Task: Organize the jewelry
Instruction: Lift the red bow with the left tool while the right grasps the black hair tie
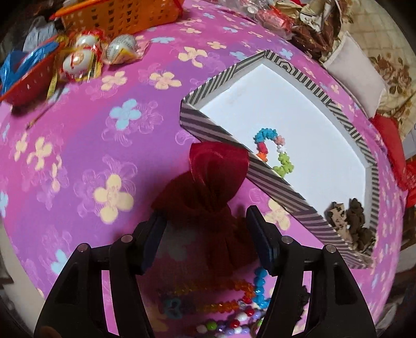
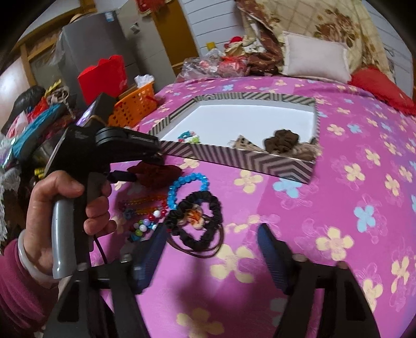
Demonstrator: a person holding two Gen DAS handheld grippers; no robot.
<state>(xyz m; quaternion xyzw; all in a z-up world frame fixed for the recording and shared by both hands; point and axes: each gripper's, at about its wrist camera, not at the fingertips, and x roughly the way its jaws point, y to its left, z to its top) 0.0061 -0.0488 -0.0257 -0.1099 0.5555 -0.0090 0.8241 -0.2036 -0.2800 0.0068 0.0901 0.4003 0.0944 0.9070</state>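
A striped box (image 1: 215, 132) with a white inside lies on the pink flowered cloth; it also shows in the right wrist view (image 2: 247, 158). It holds a colourful bead bracelet (image 1: 275, 153) and brown scrunchies (image 1: 356, 223). My left gripper (image 1: 205, 221) is open, its fingers either side of a dark red mesh scrunchie (image 1: 208, 187) on the cloth beside the box. Bead bracelets (image 1: 234, 299) lie under it. My right gripper (image 2: 210, 234) is open and empty above a black scrunchie (image 2: 197, 221), a blue bead bracelet (image 2: 182, 187) and more beads (image 2: 145, 223).
An orange basket (image 1: 117, 18) and wrapped eggs (image 1: 78, 59) sit at the far left of the cloth. A red basket (image 1: 23, 85) is at the left edge. Pillows (image 2: 314, 59) and blankets lie behind the box.
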